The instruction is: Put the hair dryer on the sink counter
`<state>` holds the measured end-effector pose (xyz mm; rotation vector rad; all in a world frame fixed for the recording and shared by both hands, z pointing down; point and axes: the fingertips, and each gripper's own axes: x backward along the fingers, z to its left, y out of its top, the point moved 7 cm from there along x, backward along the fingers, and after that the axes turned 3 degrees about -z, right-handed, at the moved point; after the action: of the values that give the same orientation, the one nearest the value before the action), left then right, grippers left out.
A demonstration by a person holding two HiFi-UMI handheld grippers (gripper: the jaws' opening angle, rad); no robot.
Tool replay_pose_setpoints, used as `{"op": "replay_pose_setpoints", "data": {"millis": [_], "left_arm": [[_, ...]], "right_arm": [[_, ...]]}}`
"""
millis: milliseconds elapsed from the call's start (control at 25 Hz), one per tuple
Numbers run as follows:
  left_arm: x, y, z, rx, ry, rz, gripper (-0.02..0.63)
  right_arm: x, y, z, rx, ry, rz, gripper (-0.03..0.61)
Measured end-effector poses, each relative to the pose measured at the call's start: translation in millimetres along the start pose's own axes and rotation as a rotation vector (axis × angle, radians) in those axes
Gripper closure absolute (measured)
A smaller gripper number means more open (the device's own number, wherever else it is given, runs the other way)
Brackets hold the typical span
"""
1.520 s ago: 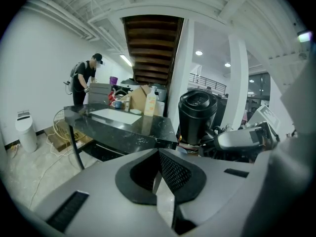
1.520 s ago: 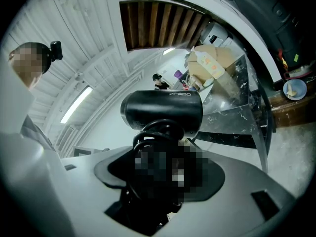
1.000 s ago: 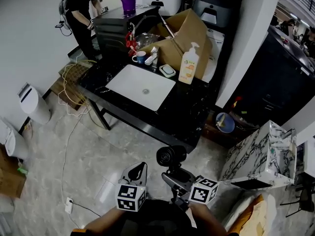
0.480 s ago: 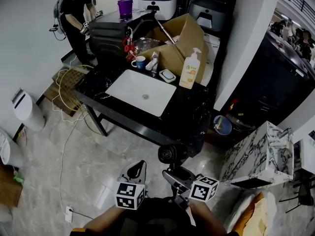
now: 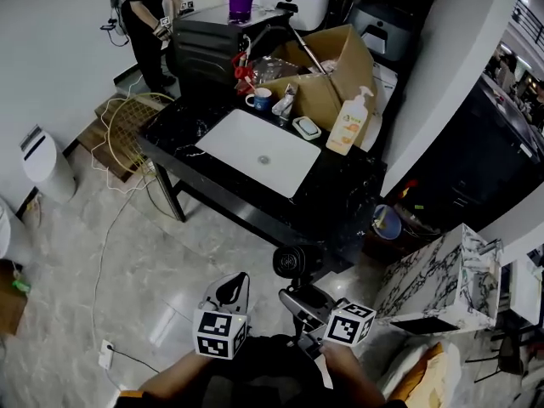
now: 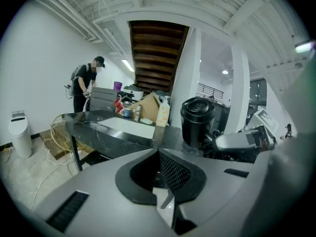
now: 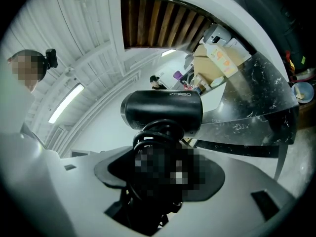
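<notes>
Right gripper (image 7: 157,181) pinches the hair dryer (image 7: 162,110) by its handle, cord looped round it; a mosaic patch covers the grip itself. Left gripper (image 6: 165,181): jaws pressed together, nothing between. Lettering on the dryer barrel is too faint to read; pump bottle (image 5: 351,121) label illegible. Dryer is held in air just short of the sink counter (image 5: 340,195), nearer its front edge than a second ago.

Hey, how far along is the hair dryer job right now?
Done: the hair dryer is picked up, clamped in the right gripper. In hand: it hangs over the floor, short of the sink counter. Left to do: reach the counter and set the dryer down on it. The left gripper is shut and empty.
</notes>
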<state>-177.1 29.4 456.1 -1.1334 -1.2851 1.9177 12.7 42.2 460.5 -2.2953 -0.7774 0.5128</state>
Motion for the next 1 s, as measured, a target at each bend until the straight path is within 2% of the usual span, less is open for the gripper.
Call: {"op": "replay_pose_setpoints", "data": {"millis": [480,1000], "left_arm": [[-7,-6,4,0.017,-0.006,0.022,0.606],[-54,9,35,0.020,0.048,0.057,0.606]], "right_arm": [[-3,2,-6,-0.009,-0.020,-0.004,0.284],[-53,30,-45,-0.029,-0.004,0.047,0.284]]}}
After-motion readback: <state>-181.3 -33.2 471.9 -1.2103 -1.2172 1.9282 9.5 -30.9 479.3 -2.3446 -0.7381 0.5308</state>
